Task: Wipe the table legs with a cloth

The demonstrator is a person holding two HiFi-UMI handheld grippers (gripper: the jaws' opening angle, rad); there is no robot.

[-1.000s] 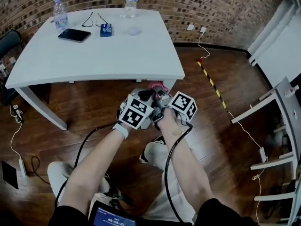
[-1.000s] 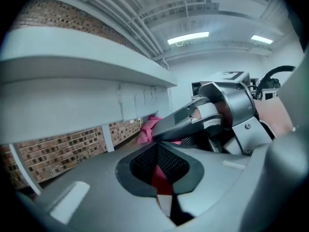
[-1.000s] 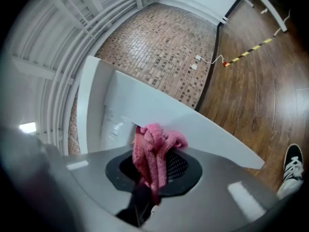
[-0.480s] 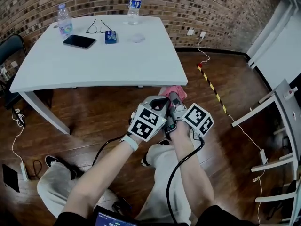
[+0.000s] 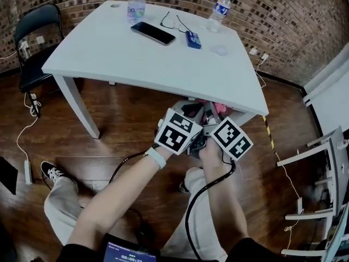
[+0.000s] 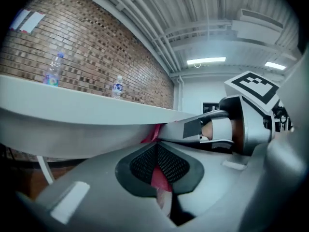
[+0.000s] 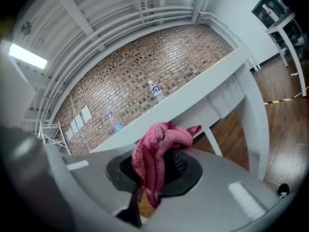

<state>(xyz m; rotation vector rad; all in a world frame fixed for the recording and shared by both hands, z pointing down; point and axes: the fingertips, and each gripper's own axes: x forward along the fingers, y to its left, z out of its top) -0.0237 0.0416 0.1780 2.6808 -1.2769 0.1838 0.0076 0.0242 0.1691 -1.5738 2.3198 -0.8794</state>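
Observation:
The white table [image 5: 125,59] stands ahead, its near-left leg [image 5: 76,105] in plain sight and its near-right leg [image 5: 244,117] just past my grippers. My left gripper [image 5: 190,112] and right gripper [image 5: 210,114] are pressed side by side under the table's near edge. A pink cloth [image 5: 217,107] bunches between them. In the right gripper view the cloth [image 7: 157,153] hangs clamped in the shut jaws [image 7: 152,173], with the leg [image 7: 256,115] to the right. In the left gripper view a strip of cloth [image 6: 159,177] sits pinched between the shut pads, close beneath the table edge [image 6: 96,116].
On the tabletop lie a phone [image 5: 152,33], glasses [image 5: 174,22], a small blue item [image 5: 193,39] and two water bottles [image 5: 136,0] [image 5: 220,7]. A black chair [image 5: 34,42] stands at the left, a white rack [image 5: 327,162] at the right. Cables [image 5: 24,141] trail on the wooden floor.
The view has swung so the table sits more to the left and nearer. Both grippers, still together on the cloth, have come up under the table's near edge by the right leg.

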